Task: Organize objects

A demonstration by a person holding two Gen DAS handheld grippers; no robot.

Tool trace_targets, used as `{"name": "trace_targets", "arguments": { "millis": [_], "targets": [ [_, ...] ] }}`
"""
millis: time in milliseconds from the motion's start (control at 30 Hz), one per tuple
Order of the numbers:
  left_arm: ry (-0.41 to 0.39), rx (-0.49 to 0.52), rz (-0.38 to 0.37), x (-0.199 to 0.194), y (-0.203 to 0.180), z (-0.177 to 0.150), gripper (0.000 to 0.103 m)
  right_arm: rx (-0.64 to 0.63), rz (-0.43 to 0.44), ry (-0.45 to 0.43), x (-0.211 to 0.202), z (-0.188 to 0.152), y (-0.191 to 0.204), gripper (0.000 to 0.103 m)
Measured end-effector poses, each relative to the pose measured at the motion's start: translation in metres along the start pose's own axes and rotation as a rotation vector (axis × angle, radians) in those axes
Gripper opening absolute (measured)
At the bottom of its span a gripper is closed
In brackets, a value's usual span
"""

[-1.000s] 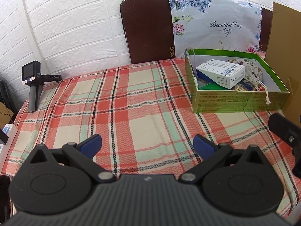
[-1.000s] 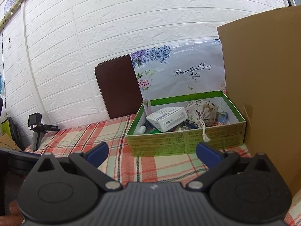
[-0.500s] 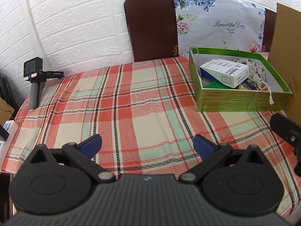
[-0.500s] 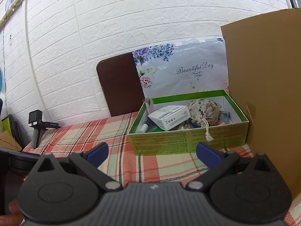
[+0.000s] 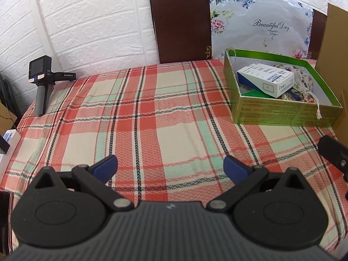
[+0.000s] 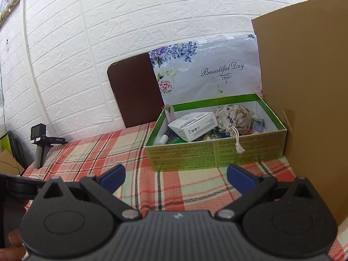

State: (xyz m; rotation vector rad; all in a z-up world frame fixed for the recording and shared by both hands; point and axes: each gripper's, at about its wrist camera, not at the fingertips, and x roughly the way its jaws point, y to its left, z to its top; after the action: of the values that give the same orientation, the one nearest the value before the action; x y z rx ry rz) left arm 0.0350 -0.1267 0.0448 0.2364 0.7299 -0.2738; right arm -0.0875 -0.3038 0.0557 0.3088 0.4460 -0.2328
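A green box [image 5: 282, 113] stands at the far right of the plaid table; it also shows in the right wrist view [image 6: 217, 154]. Inside lie a white carton [image 5: 266, 80] [image 6: 193, 126], a floral drawstring pouch [image 5: 304, 82] [image 6: 233, 118], a small bottle [image 6: 164, 138] and other small items. My left gripper [image 5: 170, 167] is open and empty over the table's near middle. My right gripper [image 6: 176, 176] is open and empty, in front of the box and apart from it. Part of the right gripper [image 5: 332, 152] shows at the left view's right edge.
A black handheld camera [image 5: 41, 82] [image 6: 40, 143] stands at the table's far left. A brown cardboard sheet [image 6: 304, 100] rises right of the box. A dark board [image 5: 180, 24] and a floral sheet [image 5: 261, 21] lean on the white brick wall. A white power strip [image 5: 6, 139] lies off the left edge.
Both grippers have drifted slightly back and to the left, so the box sits a little further right in each view. The jaws stay open.
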Motion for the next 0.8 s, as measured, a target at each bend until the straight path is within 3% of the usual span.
{"name": "trace_targets", "arguments": {
  "millis": [567,800],
  "targets": [
    [-0.09,-0.022,-0.009,-0.041,0.021,-0.01,0.103,-0.05,-0.004,-0.062,-0.042,0.0,0.021,0.103],
    [-0.09,-0.029,0.027,-0.04,0.024,-0.009,0.103,-0.045,0.027,-0.06,-0.031,0.002,0.025,0.103]
  ]
}}
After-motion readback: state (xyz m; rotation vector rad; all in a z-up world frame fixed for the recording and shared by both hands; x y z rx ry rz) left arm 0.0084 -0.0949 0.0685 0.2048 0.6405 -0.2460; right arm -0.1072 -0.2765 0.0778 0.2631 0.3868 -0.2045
